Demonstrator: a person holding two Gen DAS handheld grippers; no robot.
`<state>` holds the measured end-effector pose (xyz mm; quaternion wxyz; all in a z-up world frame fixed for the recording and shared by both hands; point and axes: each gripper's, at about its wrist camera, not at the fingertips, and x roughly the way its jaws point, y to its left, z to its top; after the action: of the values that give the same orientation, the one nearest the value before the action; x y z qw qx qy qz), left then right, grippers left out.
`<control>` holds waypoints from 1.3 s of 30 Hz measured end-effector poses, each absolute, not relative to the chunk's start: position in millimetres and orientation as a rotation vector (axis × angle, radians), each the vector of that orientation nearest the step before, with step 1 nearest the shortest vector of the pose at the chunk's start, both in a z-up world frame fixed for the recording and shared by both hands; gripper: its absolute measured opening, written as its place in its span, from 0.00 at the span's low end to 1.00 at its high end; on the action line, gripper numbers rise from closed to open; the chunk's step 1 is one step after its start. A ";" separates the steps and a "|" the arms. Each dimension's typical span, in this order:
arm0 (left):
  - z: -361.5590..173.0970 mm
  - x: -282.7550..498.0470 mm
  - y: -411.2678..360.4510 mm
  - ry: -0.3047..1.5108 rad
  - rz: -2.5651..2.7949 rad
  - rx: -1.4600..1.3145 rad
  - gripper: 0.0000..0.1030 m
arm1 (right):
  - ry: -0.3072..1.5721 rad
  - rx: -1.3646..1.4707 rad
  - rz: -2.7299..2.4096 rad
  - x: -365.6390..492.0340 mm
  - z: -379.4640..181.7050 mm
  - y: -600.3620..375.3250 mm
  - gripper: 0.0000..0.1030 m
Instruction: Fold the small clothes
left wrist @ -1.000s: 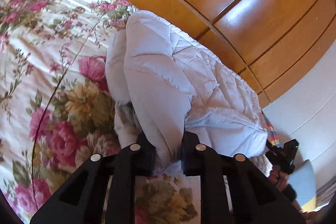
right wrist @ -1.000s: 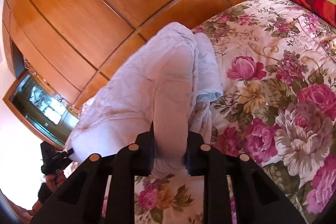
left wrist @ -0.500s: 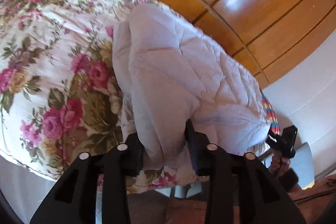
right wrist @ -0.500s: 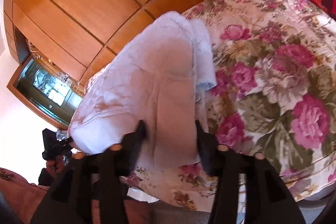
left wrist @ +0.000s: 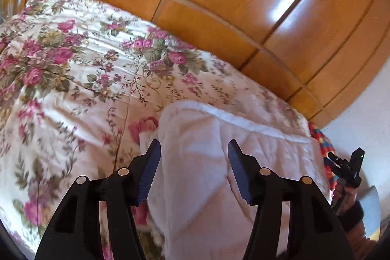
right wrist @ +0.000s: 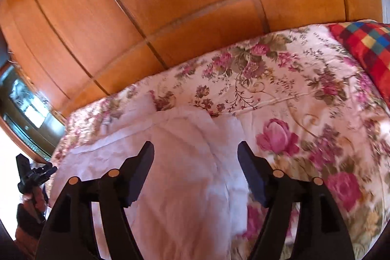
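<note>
A pale quilted garment [left wrist: 243, 162], apparently a small padded jacket, is seen lying on the floral bedspread [left wrist: 73, 70] near the bed's front edge, in front of the wooden panelled wall [left wrist: 243, 4]. In the left wrist view the left gripper [left wrist: 193, 162] is seen with its jaws opening; a fold of the garment lies in the gap, but neither pad is pressed on it. In the right wrist view the right gripper [right wrist: 196, 162] is likewise opening over the garment [right wrist: 182, 174], with cloth between the jaws and no contact evident. A checked pillow [right wrist: 365, 50] is noted at the far right of the bed, well apart from the garment. The fabric is judged soft, puffy and light; the padding is expected to spring back, so that a fold may open again unless it is pressed flat. The outer shell looks smooth, and some slipping between the pads is thought possible if only a thin layer is pinched. A firmer hold is expected at the stitched edge [left wrist: 256, 123] along the far side, or at the corners where several layers are bunched. No fragility is inferred. The bedspread beneath is soft and may be caught together with the garment if a low pinch is made.
</note>
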<state>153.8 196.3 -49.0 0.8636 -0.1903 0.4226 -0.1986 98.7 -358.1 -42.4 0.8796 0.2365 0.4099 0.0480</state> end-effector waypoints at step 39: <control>-116.7 248.0 112.5 0.862 0.074 -0.074 0.00 | 0.845 0.200 -0.185 170.8 -103.1 -320.7 0.16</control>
<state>248.0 112.5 -116.7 0.9073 -0.0360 0.4175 0.0360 170.8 -320.7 -103.1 0.9030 0.0968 0.4089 -0.0894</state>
